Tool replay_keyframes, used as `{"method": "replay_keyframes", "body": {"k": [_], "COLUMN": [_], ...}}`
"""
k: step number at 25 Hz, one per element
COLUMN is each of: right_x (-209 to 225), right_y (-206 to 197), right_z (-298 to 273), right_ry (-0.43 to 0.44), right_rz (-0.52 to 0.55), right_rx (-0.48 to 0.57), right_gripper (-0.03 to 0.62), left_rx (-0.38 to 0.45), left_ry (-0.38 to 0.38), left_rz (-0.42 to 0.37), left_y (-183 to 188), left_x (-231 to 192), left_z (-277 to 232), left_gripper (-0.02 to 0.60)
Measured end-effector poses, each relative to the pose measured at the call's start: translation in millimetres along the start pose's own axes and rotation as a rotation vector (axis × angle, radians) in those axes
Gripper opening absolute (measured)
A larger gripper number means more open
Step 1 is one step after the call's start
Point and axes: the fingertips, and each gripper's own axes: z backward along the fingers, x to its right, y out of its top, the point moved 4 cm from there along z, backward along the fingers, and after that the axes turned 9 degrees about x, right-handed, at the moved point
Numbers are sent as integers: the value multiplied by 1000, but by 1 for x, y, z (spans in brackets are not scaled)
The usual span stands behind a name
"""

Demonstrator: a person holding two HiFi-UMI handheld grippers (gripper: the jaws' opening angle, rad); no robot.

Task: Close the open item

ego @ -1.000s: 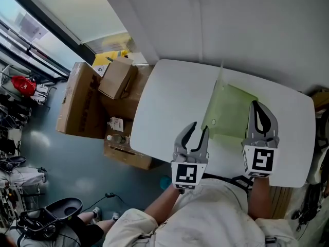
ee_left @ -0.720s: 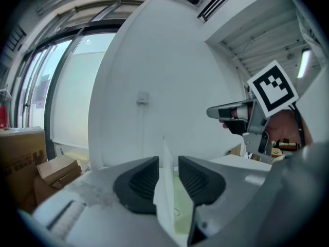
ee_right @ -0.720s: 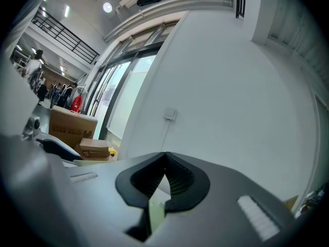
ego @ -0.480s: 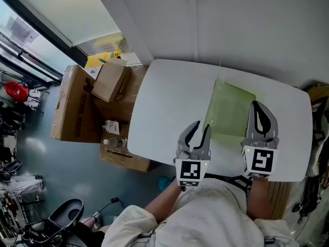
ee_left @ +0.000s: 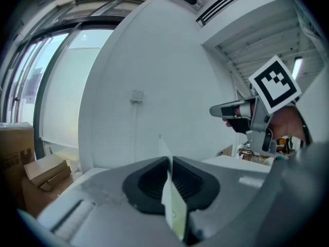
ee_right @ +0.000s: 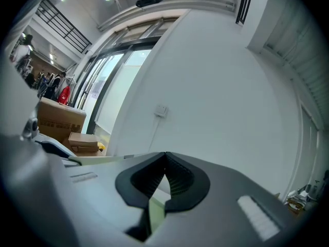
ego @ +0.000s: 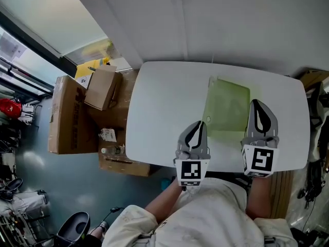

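Between my left tongs [ego: 198, 125], just closed, the upright flap [ee_left: 172, 199] of the green folder [ego: 229, 107] is pinched, ready to fold shut; right tongs [ego: 258, 107] closed.

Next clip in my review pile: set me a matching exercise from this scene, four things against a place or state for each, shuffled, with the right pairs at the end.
Things:
1. left gripper
2. right gripper
3. green folder
4. cardboard boxes

Places or states:
A. lying on the white table
B. on the floor beside the table
C. shut on a thin pale sheet
D. jaws together, over the folder's right side

Pairs: 1-C, 2-D, 3-A, 4-B.

The left gripper's jaws have just been closing, with the sheet between them.
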Motion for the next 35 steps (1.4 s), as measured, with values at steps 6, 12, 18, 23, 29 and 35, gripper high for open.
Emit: {"method": "replay_keyframes", "body": {"k": [6,12,18,23,29,35], "right_x": [10,38,72,98,126,145], "right_y": [-2,-11,-27,-36,-52,-66], "right_z": [4,11,21,29,34,37], "right_ry": [-36,-85,-113,-138,-152,-158], "right_rz": [23,8,-34,-45,-63,-78], "right_rx": [0,-10,-35,-42,-59,-76], "right_gripper": [2,2,2,2,2,2], "left_rx": [14,18,-1,-24,-72,-147], "left_ry": [-35,-112,-171,-212,-265,-303], "left_rz": [14,-56,-109,-137,-133,-90], "left_y": [2,6,4,-1,-15,-43], "left_x": [10,41,75,101,134,162], "left_z": [-4,-15,-29,-40,-57,-65], "left_gripper": [18,18,20,20,20,24]}}
